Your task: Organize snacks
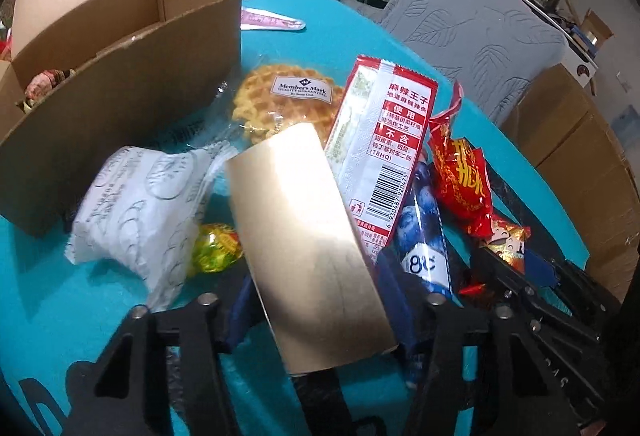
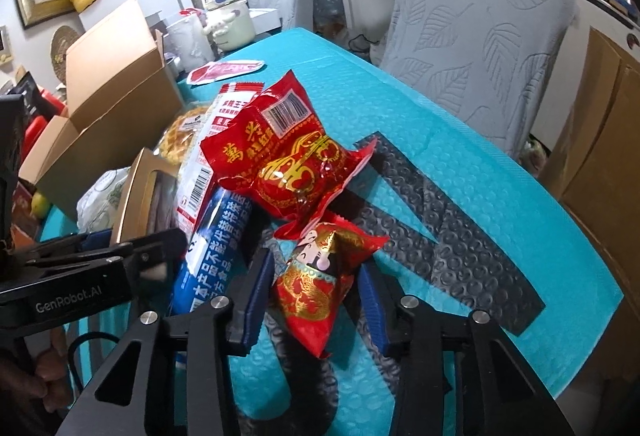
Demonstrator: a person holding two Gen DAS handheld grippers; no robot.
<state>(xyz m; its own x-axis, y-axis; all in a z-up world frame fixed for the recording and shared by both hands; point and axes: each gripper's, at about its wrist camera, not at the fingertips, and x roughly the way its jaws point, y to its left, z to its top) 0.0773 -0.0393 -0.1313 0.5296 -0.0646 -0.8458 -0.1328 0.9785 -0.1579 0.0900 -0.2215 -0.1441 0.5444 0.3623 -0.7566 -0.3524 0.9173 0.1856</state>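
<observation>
In the left wrist view my left gripper (image 1: pixel 320 288) is shut on a flat gold box (image 1: pixel 304 228), its blue pads pressing the box's long sides. In the right wrist view my right gripper (image 2: pixel 316 296) is shut on a small red candy packet (image 2: pixel 320 284) with a cartoon figure on it. That packet (image 1: pixel 506 240) and the right gripper (image 1: pixel 520 268) show at the right of the left wrist view. A large red packet (image 2: pixel 296 156), a blue stick pack (image 1: pixel 424 232), a red-and-white strip pack (image 1: pixel 380 140), a waffle pack (image 1: pixel 284 96) and a white packet (image 1: pixel 140 204) lie piled around.
An open cardboard box (image 1: pixel 120 96) stands at the left on the teal bubble mat (image 2: pixel 480 156), with snacks inside. A green-yellow candy (image 1: pixel 216 248) lies beside the gold box. A pink packet (image 1: pixel 272 20) lies farther back. Grey chairs (image 1: pixel 472 28) and brown cartons (image 1: pixel 580 156) border the table's right side.
</observation>
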